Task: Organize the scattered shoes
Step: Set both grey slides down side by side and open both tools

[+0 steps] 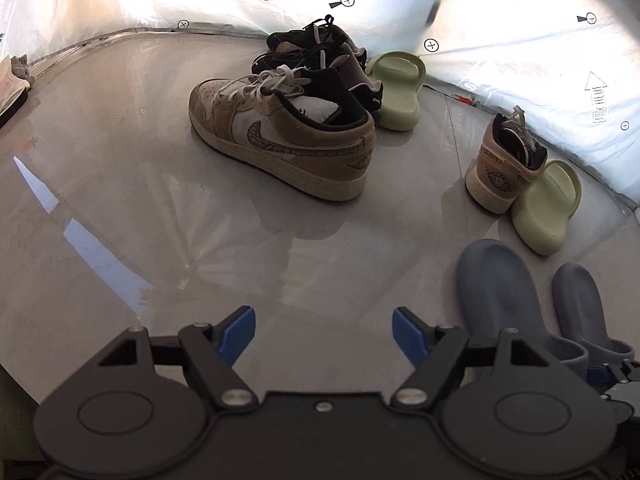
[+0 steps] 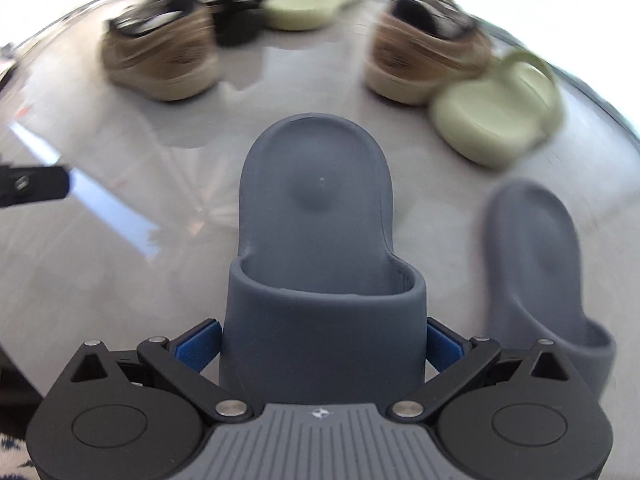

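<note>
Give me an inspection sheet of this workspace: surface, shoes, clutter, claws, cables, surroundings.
Surface: glossy grey floor, sun patches on it.
Job's things: two tan sneakers, apart; black sneakers behind the nearer tan one; two green slides, apart, one touching a tan sneaker; two grey slides side by side.
Clutter: a small bundle at the left edge, too unclear to name.
Claws: left claw open, empty; right claw closed on a grey slide's strap end.
Cables: nothing seen.
Surroundings: white printed sheet along the floor's edge.
</note>
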`<state>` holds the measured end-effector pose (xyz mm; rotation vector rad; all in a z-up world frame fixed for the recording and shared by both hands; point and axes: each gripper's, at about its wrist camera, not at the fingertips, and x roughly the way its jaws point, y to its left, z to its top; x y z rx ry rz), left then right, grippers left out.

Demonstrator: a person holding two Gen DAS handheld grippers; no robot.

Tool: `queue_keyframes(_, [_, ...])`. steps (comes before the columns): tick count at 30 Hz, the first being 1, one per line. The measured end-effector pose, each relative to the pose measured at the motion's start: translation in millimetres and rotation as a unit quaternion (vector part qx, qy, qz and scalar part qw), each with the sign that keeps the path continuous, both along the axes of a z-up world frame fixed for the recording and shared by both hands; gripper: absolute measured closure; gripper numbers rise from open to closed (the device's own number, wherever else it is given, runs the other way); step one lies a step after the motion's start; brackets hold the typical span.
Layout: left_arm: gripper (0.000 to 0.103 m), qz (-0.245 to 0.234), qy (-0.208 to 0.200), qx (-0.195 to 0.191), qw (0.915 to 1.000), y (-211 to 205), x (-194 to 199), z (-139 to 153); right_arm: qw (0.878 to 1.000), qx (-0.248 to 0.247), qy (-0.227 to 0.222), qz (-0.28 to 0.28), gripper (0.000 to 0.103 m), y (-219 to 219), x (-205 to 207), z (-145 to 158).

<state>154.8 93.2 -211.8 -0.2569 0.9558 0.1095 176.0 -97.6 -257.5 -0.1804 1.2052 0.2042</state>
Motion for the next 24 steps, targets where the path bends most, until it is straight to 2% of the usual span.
queue_keyframes(6, [0.027,-0.034,0.005,0.001,0.9994,-17.2,3.7,-1.8,0.993,0.03,-0.01,-0.115,0.002,-42.6,2.1,-0.7])
queue_keyframes(8, [0.027,-0.044,0.004,0.005,0.999,-23.1,4.3,-1.8,0.991,0.029,-0.009,-0.129,0.002,-45.9,0.2,1.0])
queue_keyframes(13, [0.027,-0.063,0.0,0.012,0.9979,-34.4,4.3,-0.8,0.991,0.015,-0.011,-0.133,0.001,-53.5,5.2,-4.4])
queue_keyframes(18, [0.027,-0.052,0.0,0.011,0.9986,-31.8,3.5,-0.2,0.993,0.016,-0.011,-0.116,0.0,-61.6,-4.7,4.1])
queue_keyframes(20, [0.027,-0.043,0.002,0.008,0.999,-28.2,3.9,-0.3,0.993,0.021,-0.027,-0.109,0.0,-63.2,-7.1,12.9])
queue_keyframes(24, [0.027,-0.018,0.0,-0.006,0.9998,-15.3,10.4,1.7,0.991,0.031,-0.097,-0.092,0.0,-64.9,-13.3,39.4])
